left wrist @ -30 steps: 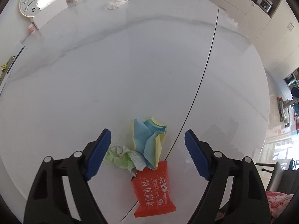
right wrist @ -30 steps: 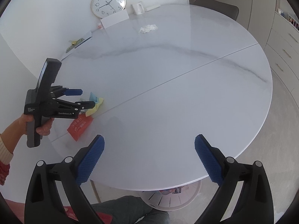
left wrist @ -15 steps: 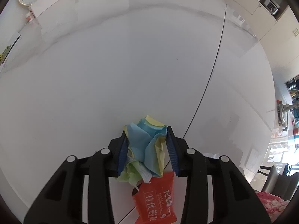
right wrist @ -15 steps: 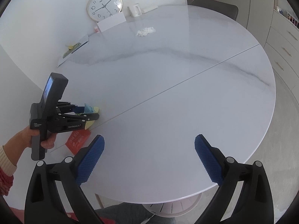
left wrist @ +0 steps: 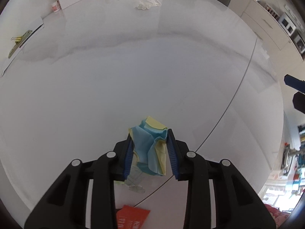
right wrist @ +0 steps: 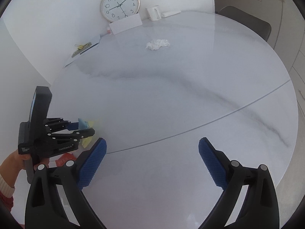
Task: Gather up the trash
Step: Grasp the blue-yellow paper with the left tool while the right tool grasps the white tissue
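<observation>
My left gripper [left wrist: 150,133] is shut on a crumpled wad of blue, yellow and green paper [left wrist: 150,148] and holds it lifted above the white marble table [left wrist: 133,76]. The wad also shows in the right wrist view [right wrist: 87,131], held in the left gripper [right wrist: 86,127]. A red wrapper [left wrist: 133,217] lies on the table below the wad, near the front edge; it also shows in the right wrist view [right wrist: 63,159]. A crumpled white tissue [left wrist: 147,2] lies far across the table, also in the right wrist view [right wrist: 157,44]. My right gripper [right wrist: 152,148] is open and empty above the table.
At the table's far edge stand a wall clock [right wrist: 120,4], a white card [right wrist: 125,25], a white mug [right wrist: 153,13] and papers with a yellow clip [right wrist: 82,47]. A dark chair [right wrist: 247,26] stands beyond the table. Cabinets [left wrist: 266,19] line the right.
My left gripper closed on the paper wad and lifted it off the table, away from the red wrapper. The right gripper stayed open and moved forward over the table.
</observation>
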The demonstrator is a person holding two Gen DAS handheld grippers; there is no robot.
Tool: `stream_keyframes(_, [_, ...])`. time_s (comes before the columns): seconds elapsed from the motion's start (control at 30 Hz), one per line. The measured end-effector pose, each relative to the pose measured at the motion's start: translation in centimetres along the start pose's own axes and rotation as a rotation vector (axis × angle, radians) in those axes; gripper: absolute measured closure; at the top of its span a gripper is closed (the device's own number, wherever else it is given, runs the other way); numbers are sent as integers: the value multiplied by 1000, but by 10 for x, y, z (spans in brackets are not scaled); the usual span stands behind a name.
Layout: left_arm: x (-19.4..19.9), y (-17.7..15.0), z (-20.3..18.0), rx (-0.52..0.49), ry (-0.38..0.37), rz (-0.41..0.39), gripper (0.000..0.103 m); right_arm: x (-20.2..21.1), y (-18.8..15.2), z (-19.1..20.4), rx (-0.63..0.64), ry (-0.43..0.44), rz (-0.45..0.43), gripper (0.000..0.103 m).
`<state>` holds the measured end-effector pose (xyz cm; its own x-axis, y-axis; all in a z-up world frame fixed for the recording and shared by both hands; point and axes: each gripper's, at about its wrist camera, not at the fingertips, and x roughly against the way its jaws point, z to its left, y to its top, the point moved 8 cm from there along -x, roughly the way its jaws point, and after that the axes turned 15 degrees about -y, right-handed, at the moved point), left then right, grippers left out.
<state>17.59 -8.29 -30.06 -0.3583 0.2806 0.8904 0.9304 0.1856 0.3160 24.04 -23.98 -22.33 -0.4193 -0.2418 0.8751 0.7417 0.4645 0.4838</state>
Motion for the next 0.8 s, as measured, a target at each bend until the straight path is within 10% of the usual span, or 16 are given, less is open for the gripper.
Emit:
stream_keyframes(0.37, [-35,122,-29,271,64,-148,71,-90,144,-39,318,155,-48,6])
stream_keyframes(0.8, [-81,231,24,368,115,-195,71,-208,261,18,462,199,-78,6])
